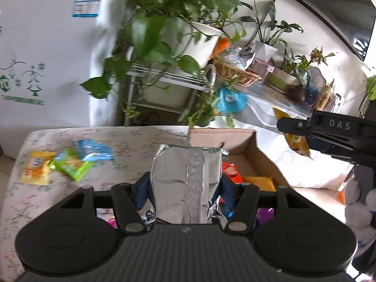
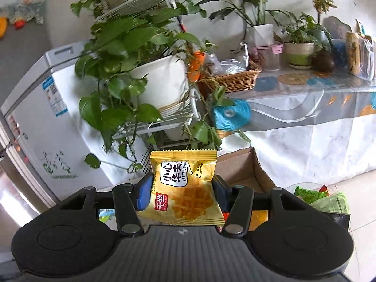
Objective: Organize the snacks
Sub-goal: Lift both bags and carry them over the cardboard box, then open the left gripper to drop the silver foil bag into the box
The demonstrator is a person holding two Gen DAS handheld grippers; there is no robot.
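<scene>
My left gripper is shut on a silver foil snack packet, held upright above the table near the open cardboard box. Red and orange packets lie inside that box. A yellow packet, a green one and a blue one lie loose on the table at the left. My right gripper is shut on a yellow wafer packet, lifted in front of the cardboard box. The right gripper's black body shows at the right edge of the left wrist view.
A large potted vine on a white wire rack stands behind the box. A white chest freezer is at the left. A long covered table carries a wicker basket and pots. Green packets lie at lower right.
</scene>
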